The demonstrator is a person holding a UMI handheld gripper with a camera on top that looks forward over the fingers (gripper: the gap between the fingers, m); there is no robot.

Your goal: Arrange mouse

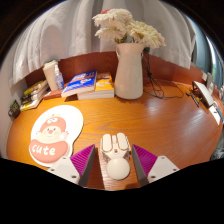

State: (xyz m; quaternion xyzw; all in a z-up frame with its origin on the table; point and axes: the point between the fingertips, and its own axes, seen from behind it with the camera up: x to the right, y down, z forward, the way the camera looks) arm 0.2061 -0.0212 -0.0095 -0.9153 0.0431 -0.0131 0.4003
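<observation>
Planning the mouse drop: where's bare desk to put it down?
White computer mouse sits between the open tongs, gaps either side. Free: bare wood between the round pink-and-white cartoon mouse pad and white ceramic flower vase, and the stretch right of the vase. Crowded: stacked books and clutter along the back left.

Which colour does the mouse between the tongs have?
White; the mouse shows in the gripper view, between the open tongs.
</observation>
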